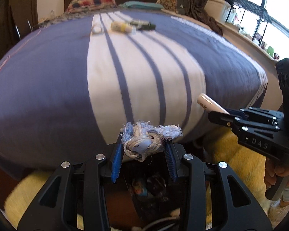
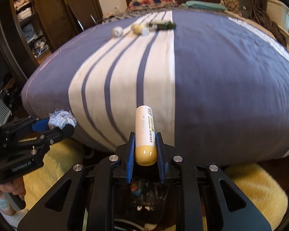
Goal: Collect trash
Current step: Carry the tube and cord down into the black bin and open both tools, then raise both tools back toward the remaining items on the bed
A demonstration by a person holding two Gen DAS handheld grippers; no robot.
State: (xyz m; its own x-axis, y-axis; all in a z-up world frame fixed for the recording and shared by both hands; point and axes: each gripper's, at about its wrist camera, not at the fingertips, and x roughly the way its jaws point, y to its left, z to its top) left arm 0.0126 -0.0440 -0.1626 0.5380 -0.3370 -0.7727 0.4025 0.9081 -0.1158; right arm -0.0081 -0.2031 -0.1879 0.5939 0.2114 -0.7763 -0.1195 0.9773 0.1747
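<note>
My left gripper (image 1: 144,144) is shut on a knotted wad of frayed blue-white cord (image 1: 144,140), held off the foot of the bed. The same cord wad (image 2: 61,119) and left gripper (image 2: 65,127) show at the left of the right wrist view. My right gripper (image 2: 145,148) is shut on a white tube with a yellow cap (image 2: 145,132), cap end toward the camera. That tube (image 1: 208,102) pokes out of the right gripper (image 1: 219,113) in the left wrist view. Below both grippers sits a dark bin (image 2: 146,194) with coloured litter. More trash lies far up the bed: a white crumpled ball (image 2: 117,31), a yellow-white bottle (image 2: 137,28) and a dark green pack (image 2: 163,26).
The bed (image 1: 48,77) with a blue and white striped cover fills both views, pillows (image 1: 90,2) at its head. A yellow fluffy rug (image 2: 256,188) lies at the bed's foot. An open wardrobe (image 2: 28,25) stands left; a windowsill with small items (image 1: 260,42) runs right. A hand (image 1: 279,175) holds the right gripper.
</note>
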